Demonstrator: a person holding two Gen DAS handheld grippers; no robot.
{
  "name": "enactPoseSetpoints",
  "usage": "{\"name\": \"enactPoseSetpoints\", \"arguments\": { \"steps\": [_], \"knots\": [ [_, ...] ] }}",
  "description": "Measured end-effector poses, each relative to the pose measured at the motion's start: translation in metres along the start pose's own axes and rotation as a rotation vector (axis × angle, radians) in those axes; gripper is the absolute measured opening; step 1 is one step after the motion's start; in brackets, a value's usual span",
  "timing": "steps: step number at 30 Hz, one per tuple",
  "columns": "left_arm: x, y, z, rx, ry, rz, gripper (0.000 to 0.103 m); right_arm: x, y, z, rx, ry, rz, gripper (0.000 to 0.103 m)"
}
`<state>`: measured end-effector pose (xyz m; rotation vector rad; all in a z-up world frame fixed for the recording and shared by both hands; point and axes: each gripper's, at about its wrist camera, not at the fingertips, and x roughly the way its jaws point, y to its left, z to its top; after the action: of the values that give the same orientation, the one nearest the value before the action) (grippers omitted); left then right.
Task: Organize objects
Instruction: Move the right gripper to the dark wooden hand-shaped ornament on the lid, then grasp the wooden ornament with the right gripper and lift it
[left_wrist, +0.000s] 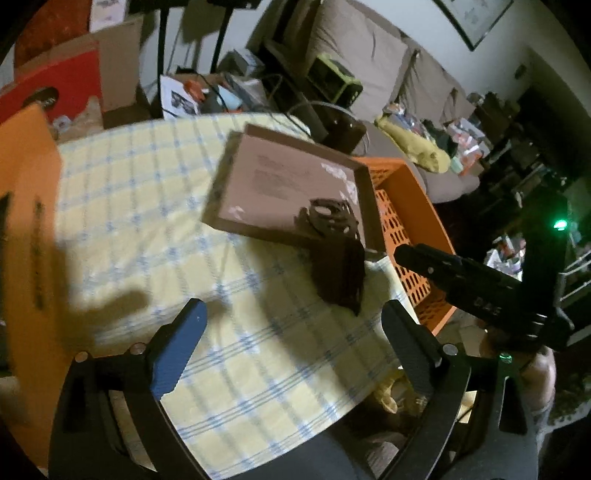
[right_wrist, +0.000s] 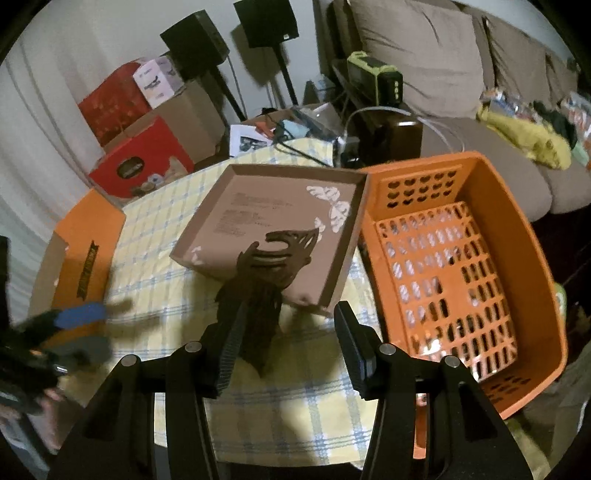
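Left wrist view first: the left gripper (left_wrist: 291, 354) has its jaws spread wide with nothing between them, only checked tablecloth (left_wrist: 140, 206) under the gap. It tilts steeply down over the near part of the round table and looks free to take whatever comes next.

Over to the right wrist view, and the right gripper (right_wrist: 288, 350) stands about half apart. A dark brown carved ornament (right_wrist: 266, 280) sits just ahead of its left finger, partly behind it, and the right finger is well clear of the piece. So no pinch that I can see; whether the left pad touches the wood I cannot tell. This gripper also points downward, angled toward the middle of the table.

Moving outward, the ornament lies over the near rim of a shallow brown box lid (right_wrist: 273, 206), its cut-out top inside the tray and its lower part hanging onto the cloth. That reads as a half-finished placement, leaning on the rim, not settled.

Just beside the lid on the right sits the orange basket (right_wrist: 517, 229), apparently empty, its wall touching or nearly touching the lid's corner. On the far left edge lies an orange box (right_wrist: 88, 236), with the left gripper blurred near it. The basket looks like the likely collecting place.
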<state>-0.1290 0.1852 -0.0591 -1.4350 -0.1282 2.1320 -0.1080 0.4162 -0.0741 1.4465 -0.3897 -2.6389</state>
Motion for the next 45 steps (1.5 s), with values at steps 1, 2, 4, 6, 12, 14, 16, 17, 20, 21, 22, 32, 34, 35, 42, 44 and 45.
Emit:
{"name": "enactPoseSetpoints", "arguments": {
  "steps": [1,2,4,6,12,14,16,17,20,21,22,32,34,35,42,44,45],
  "knots": [
    [0.01,-0.001,-0.001,-0.003,0.005,-0.004,0.095,0.001,-0.001,-0.003,0.003,0.002,0.009,0.048],
    [0.015,-0.001,-0.001,-0.008,0.006,-0.009,0.095,0.002,-0.003,-0.005,0.008,0.002,0.022,0.047],
    [0.027,0.0,0.0,-0.031,0.011,-0.033,0.095,0.004,-0.003,-0.007,0.018,0.001,0.048,0.042],
    [0.036,0.004,0.002,-0.065,0.016,-0.057,0.095,0.006,-0.004,-0.01,0.022,0.004,0.059,0.038],
    [0.061,0.014,0.011,-0.132,0.028,-0.091,0.092,0.021,-0.002,-0.012,0.019,0.018,0.087,0.033],
    [0.067,0.014,0.013,-0.134,0.033,-0.092,0.088,0.026,-0.003,-0.013,0.019,0.022,0.089,0.031],
    [0.072,0.013,0.014,-0.128,0.034,-0.084,0.086,0.031,-0.004,-0.013,0.026,0.026,0.1,0.029],
    [0.073,0.012,0.014,-0.12,0.025,-0.083,0.085,0.032,-0.005,-0.013,0.03,0.026,0.108,0.029],
    [0.075,0.01,0.016,-0.112,0.024,-0.09,0.08,0.036,-0.005,-0.013,0.032,0.026,0.124,0.028],
    [0.076,0.009,0.016,-0.107,0.022,-0.09,0.078,0.037,-0.005,-0.013,0.033,0.027,0.131,0.028],
    [0.076,0.008,0.016,-0.101,0.021,-0.093,0.076,0.038,-0.006,-0.013,0.033,0.028,0.137,0.028],
    [0.083,0.007,0.018,-0.14,0.061,-0.171,0.044,0.047,-0.001,-0.014,0.022,0.039,0.191,0.016],
    [0.086,0.005,0.017,-0.137,0.074,-0.177,0.038,0.048,0.001,-0.014,0.019,0.041,0.196,0.014],
    [0.086,0.003,0.017,-0.131,0.076,-0.173,0.036,0.048,0.003,-0.014,0.013,0.04,0.189,0.013],
    [0.079,0.006,0.015,-0.13,0.063,-0.154,0.029,0.04,0.013,-0.013,-0.016,0.019,0.193,0.012],
    [0.072,0.006,0.015,-0.129,0.051,-0.154,0.029,0.035,0.018,-0.011,-0.03,0.007,0.194,0.012],
    [0.069,0.005,0.016,-0.126,0.046,-0.151,0.029,0.032,0.021,-0.009,-0.036,-0.001,0.193,0.012]
  ]
}}
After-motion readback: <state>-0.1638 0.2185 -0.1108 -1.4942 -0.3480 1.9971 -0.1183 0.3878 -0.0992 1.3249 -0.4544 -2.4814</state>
